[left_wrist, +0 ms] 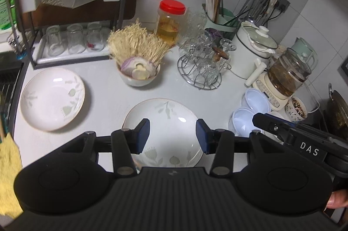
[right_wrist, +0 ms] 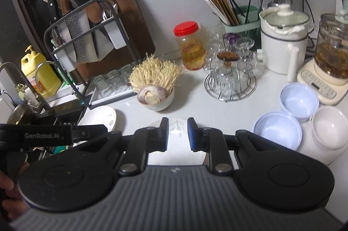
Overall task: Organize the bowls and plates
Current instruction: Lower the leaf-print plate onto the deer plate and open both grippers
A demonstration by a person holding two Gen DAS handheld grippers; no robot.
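Note:
Two white plates with a leaf pattern lie flat on the white counter. One plate [left_wrist: 167,120] lies right under my left gripper [left_wrist: 173,136], which hangs above it, open and holding nothing. The other plate [left_wrist: 52,99] lies to the left, near the sink edge. My right gripper [right_wrist: 178,134] hovers over the near plate [right_wrist: 177,125] with its jaws a narrow gap apart and nothing between them. Two pale blue bowls [right_wrist: 299,100] [right_wrist: 277,130] and a white bowl [right_wrist: 329,127] sit side by side at the right. A small bowl [left_wrist: 139,80] holds cut onion and dried noodles.
A black dish rack [left_wrist: 71,13] with upturned glasses stands at the back left. Behind the plates are a red-lidded jar [left_wrist: 168,22], a wire stand of glass cups [left_wrist: 202,61], a chopstick holder [left_wrist: 217,13], a white pot [left_wrist: 252,50] and a glass kettle [left_wrist: 287,72]. The sink [right_wrist: 32,104] is at the left.

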